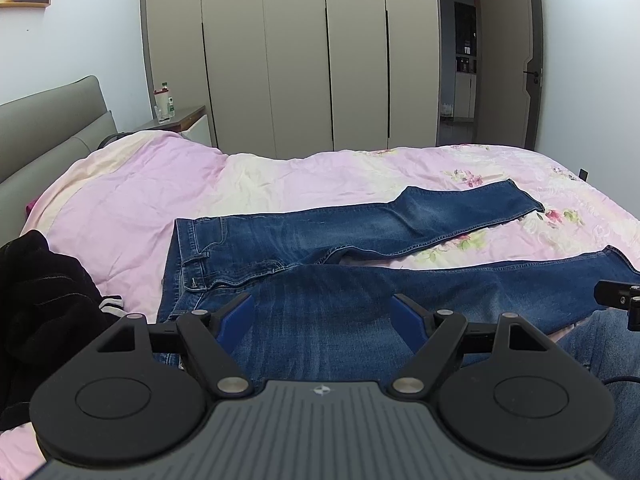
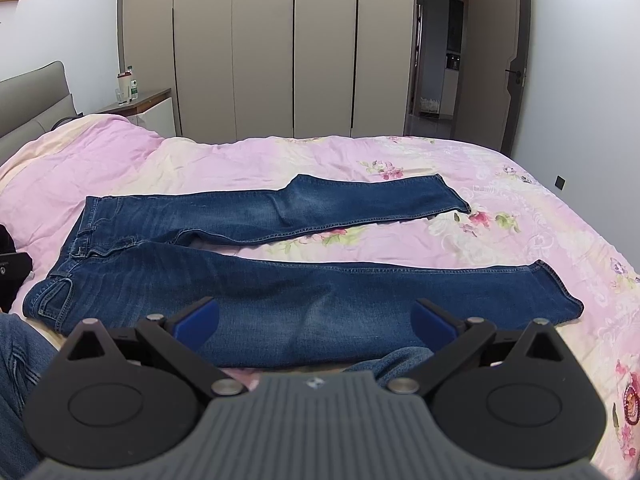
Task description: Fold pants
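A pair of blue jeans [image 2: 256,280] lies flat on the pink floral bedspread [image 2: 520,200], waistband at the left, both legs spread to the right. The jeans also show in the left wrist view [image 1: 304,248]. My left gripper [image 1: 322,312] is open and empty, held above the near leg close to the hip. My right gripper [image 2: 316,320] is open and empty, held above the middle of the near leg. A black part of the right gripper shows at the right edge of the left wrist view [image 1: 620,294].
A dark garment [image 1: 40,300] lies on the bed at the left of the waistband. A grey headboard [image 1: 48,128] is at the far left. A nightstand [image 1: 180,120] with bottles stands behind. Wardrobe doors [image 2: 260,48] and an open door [image 2: 496,60] lie beyond the bed.
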Available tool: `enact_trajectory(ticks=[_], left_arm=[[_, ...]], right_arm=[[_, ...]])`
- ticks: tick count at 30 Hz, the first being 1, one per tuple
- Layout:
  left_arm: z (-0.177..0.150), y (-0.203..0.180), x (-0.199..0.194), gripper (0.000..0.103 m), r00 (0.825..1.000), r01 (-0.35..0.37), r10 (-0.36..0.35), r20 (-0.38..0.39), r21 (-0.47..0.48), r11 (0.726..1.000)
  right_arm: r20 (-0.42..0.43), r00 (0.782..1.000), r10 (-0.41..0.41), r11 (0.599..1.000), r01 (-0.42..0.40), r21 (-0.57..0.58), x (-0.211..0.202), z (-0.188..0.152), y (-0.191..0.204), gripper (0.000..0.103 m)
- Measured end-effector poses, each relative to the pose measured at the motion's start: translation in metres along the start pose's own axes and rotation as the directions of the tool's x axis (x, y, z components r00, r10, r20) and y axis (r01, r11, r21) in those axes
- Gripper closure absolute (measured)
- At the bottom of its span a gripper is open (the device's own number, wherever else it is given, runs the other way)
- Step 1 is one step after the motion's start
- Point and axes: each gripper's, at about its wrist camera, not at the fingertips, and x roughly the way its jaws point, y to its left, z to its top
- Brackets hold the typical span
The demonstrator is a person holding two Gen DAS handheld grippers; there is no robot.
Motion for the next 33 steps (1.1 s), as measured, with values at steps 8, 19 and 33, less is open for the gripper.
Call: enact_trajectory(ticks=[8, 19, 33], left_arm=[[-0.001, 0.001, 0.0, 0.012, 1.0, -0.001, 0.001, -0.002, -0.003, 1.0], [-0.003, 0.005, 0.001, 0.012, 1.0, -0.005, 0.005, -0.008, -0.004, 1.0], [0.01, 0.029, 0.024, 0.014, 0.999, -0.01, 0.013, -0.04, 0.079, 0.997]], right_arm=[[-0.008, 1.0, 0.004, 1.0, -0.004, 0.009, 0.002, -0.002, -0.001, 0.005], [-0.015, 1.0, 0.006, 1.0, -0.006, 0.011, 0.004, -0.003, -0.002, 0.005], [0.016, 0.999, 0.045, 0.998, -0.045, 0.054, 0.023, -0.001, -0.026, 0.005]])
